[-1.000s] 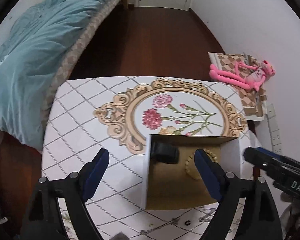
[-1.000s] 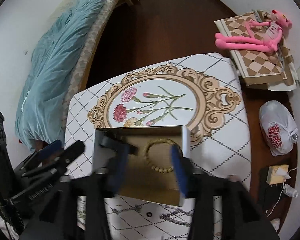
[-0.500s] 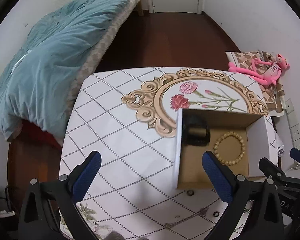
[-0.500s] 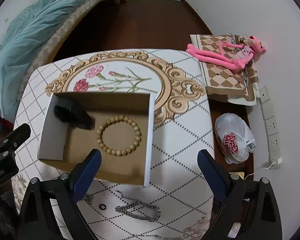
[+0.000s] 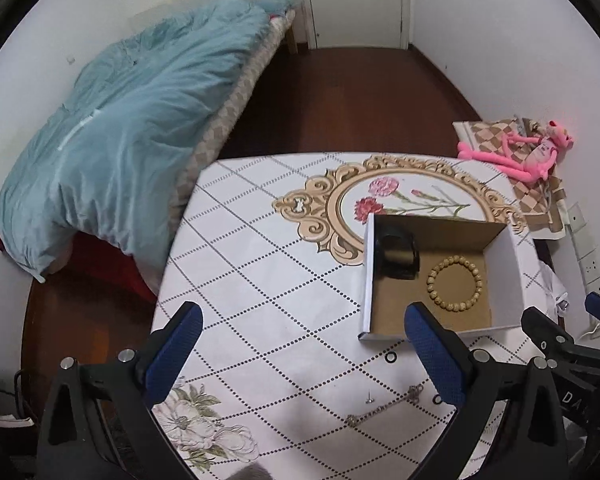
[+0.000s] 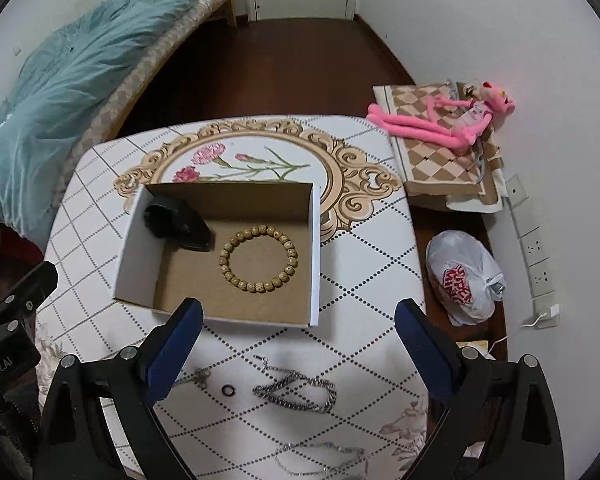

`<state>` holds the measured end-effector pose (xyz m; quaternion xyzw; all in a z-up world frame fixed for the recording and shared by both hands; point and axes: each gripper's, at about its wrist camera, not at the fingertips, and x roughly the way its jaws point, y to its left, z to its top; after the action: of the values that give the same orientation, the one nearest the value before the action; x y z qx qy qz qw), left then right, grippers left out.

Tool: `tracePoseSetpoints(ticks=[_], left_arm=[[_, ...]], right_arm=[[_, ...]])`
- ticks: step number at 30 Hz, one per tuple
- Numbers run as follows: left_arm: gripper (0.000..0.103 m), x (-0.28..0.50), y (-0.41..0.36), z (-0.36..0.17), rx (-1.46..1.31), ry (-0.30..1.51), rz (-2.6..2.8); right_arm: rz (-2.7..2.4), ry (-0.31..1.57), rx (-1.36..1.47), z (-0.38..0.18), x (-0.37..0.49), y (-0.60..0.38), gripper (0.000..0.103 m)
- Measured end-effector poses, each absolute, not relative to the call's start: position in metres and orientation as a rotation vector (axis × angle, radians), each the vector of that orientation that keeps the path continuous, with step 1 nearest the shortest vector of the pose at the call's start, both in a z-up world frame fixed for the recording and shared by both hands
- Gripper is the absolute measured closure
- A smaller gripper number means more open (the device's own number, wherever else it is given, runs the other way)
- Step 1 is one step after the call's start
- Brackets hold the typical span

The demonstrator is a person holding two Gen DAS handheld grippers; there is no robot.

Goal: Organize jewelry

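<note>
An open cardboard box stands on the patterned table. Inside lie a wooden bead bracelet and a black watch-like object. In the left wrist view the box, bracelet and black object show at right. Near the table's front edge lie a thick silver chain, a small dark ring, a thin chain and another thin chain. My right gripper is open and empty above the loose jewelry. My left gripper is open and empty, left of the box.
A bed with a blue duvet stands left of the table. A pink plush toy lies on a checkered bag at right, with a white plastic bag on the floor below it. Small rings and a thin chain lie near the front edge.
Both grippers have pulled back from the box toward the table's front edge. The right gripper, earlier over the box, now hangs open above the loose chains. The left has shifted left.
</note>
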<state>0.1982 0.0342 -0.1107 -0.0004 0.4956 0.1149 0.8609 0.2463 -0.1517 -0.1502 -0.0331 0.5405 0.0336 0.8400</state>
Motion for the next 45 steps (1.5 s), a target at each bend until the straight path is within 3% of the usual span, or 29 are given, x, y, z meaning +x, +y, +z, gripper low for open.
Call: tracePoseSetpoints(ticks=[12, 21, 25, 34, 37, 41, 45], left_arm=[[0.0, 0.141, 0.029, -0.056, 0.003, 0.929, 0.228], [0.0, 0.109, 0.039, -0.049, -0.025, 0.878, 0.275], [0.0, 0.097, 0.042, -0.068, -0.031, 0.882, 0.299], [0.0, 0.092, 0.031, -0.152, -0.004, 1.053, 0.311], [0.0, 0.092, 0.022, -0.174, 0.013, 1.095, 0.305], [0.0, 0.089, 0.014, -0.195, 0.013, 1.128, 0.299], [0.0, 0.085, 0.013, -0.207, 0.006, 1.143, 0.303]], right_arm=[[0.05, 1.001, -0.037, -0.082, 0.186, -0.155, 0.005], [0.078, 0.963, 0.007, -0.06, 0.151, -0.154, 0.005], [0.041, 1.012, 0.034, -0.088, 0.138, -0.167, 0.005], [-0.088, 1.25, 0.195, -0.213, 0.12, -0.236, 0.006], [-0.117, 1.304, 0.229, -0.243, 0.117, -0.253, 0.014], [-0.128, 1.335, 0.216, -0.271, 0.112, -0.26, 0.034], [-0.132, 1.27, 0.098, -0.275, 0.104, -0.241, 0.042]])
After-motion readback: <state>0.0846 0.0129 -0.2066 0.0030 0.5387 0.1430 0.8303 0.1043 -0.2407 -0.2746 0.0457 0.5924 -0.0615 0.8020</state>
